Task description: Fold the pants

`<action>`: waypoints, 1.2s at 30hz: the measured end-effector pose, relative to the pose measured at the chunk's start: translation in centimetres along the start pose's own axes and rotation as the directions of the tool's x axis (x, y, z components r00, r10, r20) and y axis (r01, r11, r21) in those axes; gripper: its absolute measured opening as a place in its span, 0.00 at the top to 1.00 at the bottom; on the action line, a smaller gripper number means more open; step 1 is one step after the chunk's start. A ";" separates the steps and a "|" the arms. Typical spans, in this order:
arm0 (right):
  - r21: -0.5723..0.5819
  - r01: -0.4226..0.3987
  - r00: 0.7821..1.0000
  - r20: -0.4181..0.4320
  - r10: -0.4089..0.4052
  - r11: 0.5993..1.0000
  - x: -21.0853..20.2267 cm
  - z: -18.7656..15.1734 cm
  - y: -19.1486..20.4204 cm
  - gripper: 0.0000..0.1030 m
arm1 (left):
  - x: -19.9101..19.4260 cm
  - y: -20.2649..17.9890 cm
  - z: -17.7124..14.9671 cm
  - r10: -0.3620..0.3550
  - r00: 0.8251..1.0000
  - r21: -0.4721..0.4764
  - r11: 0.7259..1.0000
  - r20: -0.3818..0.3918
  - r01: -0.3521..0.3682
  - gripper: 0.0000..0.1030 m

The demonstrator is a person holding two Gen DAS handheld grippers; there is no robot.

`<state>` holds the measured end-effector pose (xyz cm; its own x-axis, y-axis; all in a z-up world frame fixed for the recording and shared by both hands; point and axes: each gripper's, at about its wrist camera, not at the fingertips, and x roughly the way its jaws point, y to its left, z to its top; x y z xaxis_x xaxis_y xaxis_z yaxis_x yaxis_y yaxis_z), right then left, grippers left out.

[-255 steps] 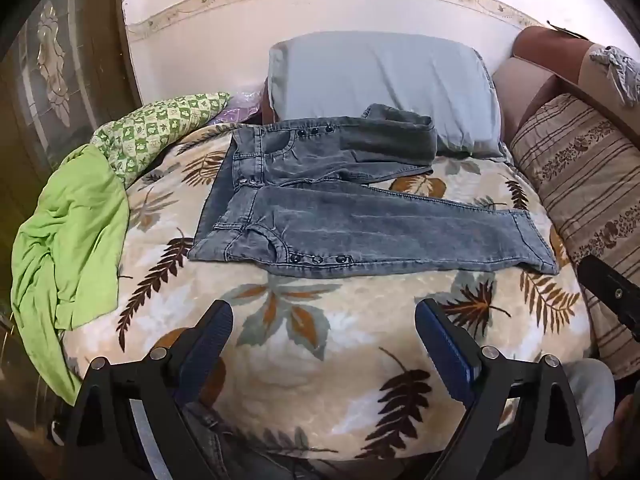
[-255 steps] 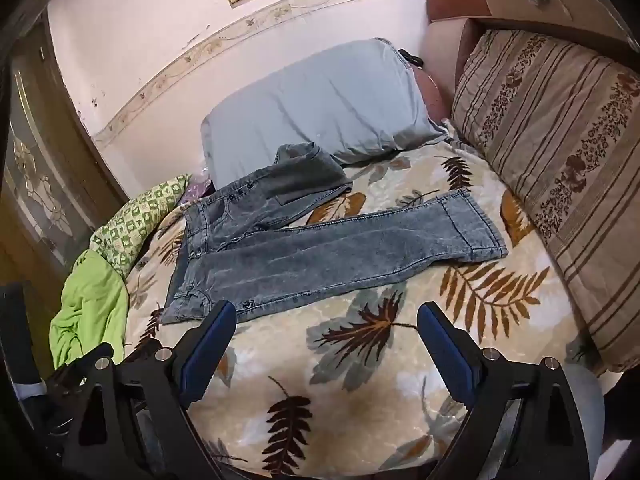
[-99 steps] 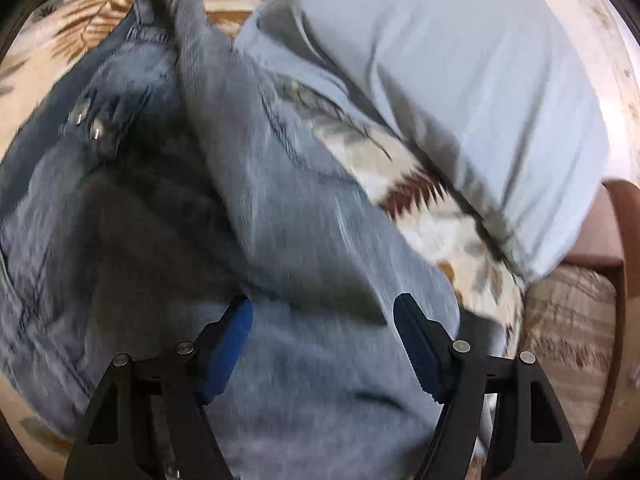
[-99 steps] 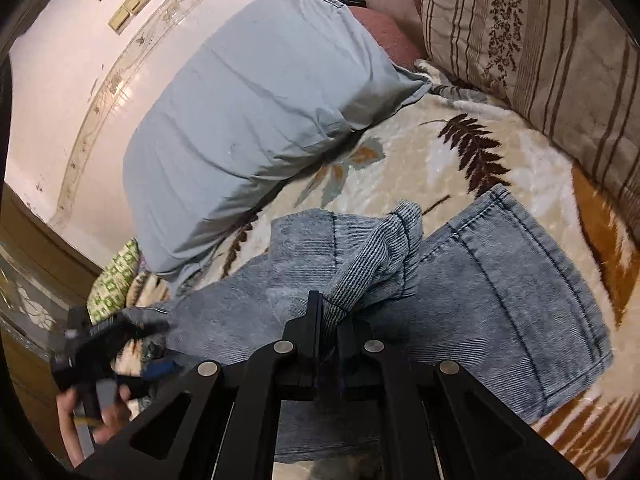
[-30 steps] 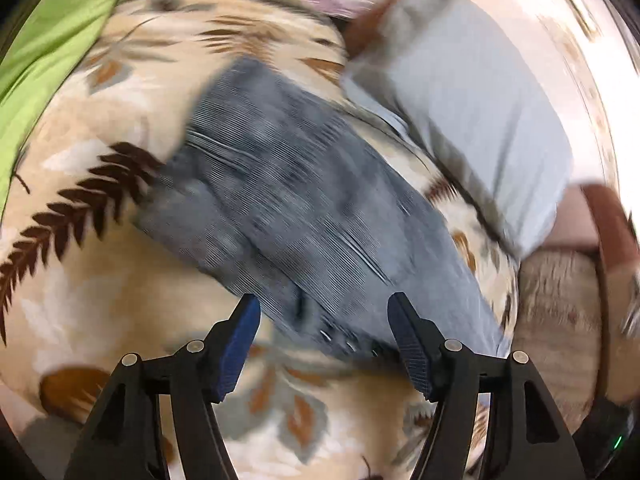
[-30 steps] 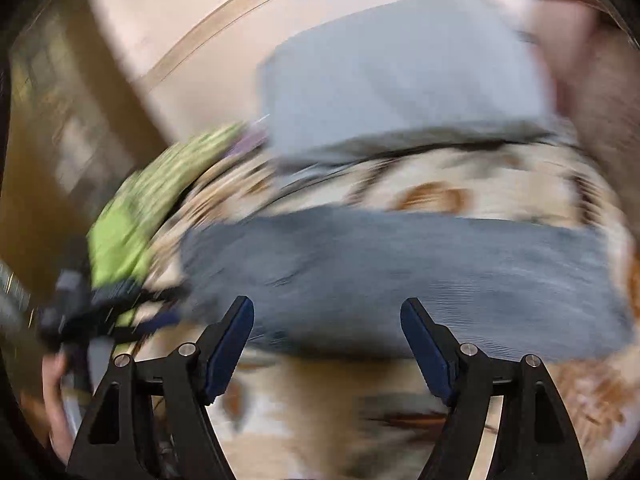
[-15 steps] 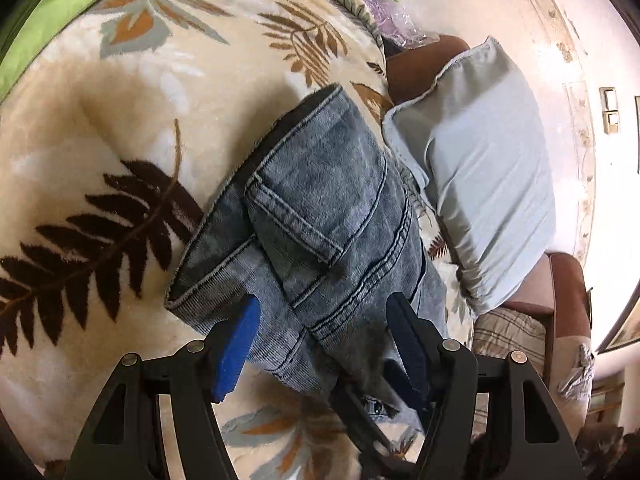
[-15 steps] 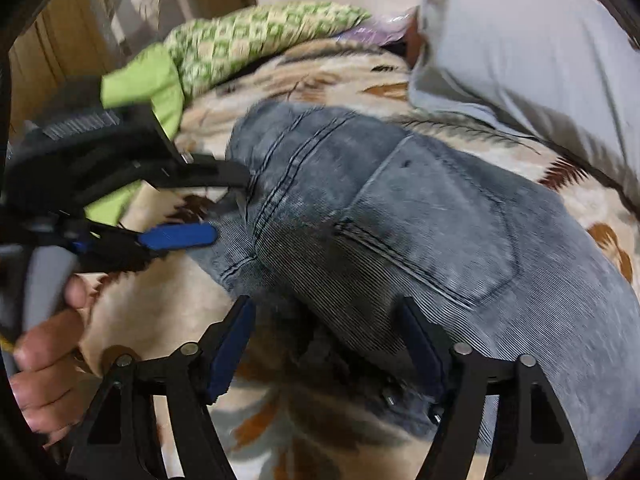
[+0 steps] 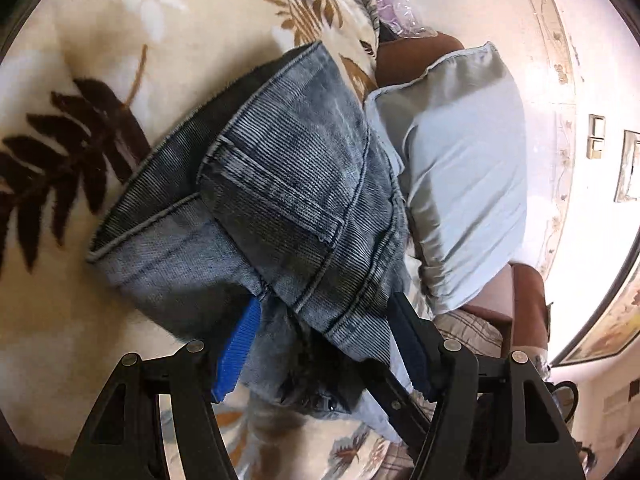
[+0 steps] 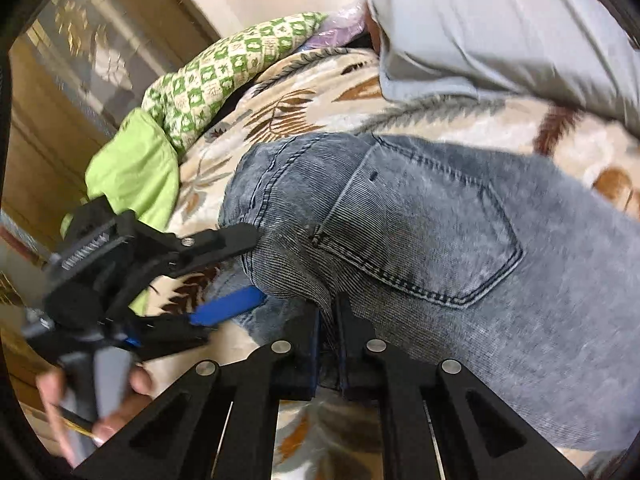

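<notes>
Both your grippers dropped onto the jeans [image 10: 420, 232]: right gripper [image 10: 329, 336] pinched the waist edge, left gripper [image 9: 320, 344] stayed spread astride it, ready for lifting the next fold.

Right gripper [image 10: 328, 320] closed tight on a pinch of jeans [image 10: 440, 240] fabric at near edge, just below back pocket [image 10: 416, 236]. Jeans lie folded lengthwise on leaf-print blanket [image 10: 320, 92], pocket side up. Left gripper [image 10: 240, 268] at left, jaws apart w/ jeans' edge between them; upper finger touching denim, blue pad [image 10: 228, 306] below. Hand [image 10: 96, 404] grips its handle. Grey pillow [image 10: 500, 20] behind; green cloth [image 10: 136, 172] and checked cloth [image 10: 216, 68] at far left.
</notes>
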<state>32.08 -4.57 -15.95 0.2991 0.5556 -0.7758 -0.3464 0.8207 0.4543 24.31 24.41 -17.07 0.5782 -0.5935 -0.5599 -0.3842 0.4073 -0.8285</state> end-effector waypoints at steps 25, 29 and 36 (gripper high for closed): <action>-0.081 -0.014 0.999 -0.032 0.012 0.997 1.6 -3.7 0.6 0.94 | -3.8 -2.4 -0.1 0.390 0.895 0.145 0.894 0.217 -0.425 0.79; -0.067 -0.008 0.999 -0.049 0.005 0.998 2.3 -3.8 0.0 0.91 | -2.6 -2.3 -0.7 0.457 0.866 0.152 0.859 0.201 -0.488 0.74; -0.043 0.005 0.992 0.123 0.000 0.999 -7.1 -5.1 -0.7 0.24 | -6.7 -5.7 -6.0 0.446 0.810 0.248 0.795 0.380 -0.554 0.43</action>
<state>25.66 -9.73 -12.98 0.4060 0.5679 -0.7160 -0.3831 0.8171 0.4309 18.28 21.90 -8.66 0.5702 -0.0356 -0.8208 -0.4475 0.8244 -0.3466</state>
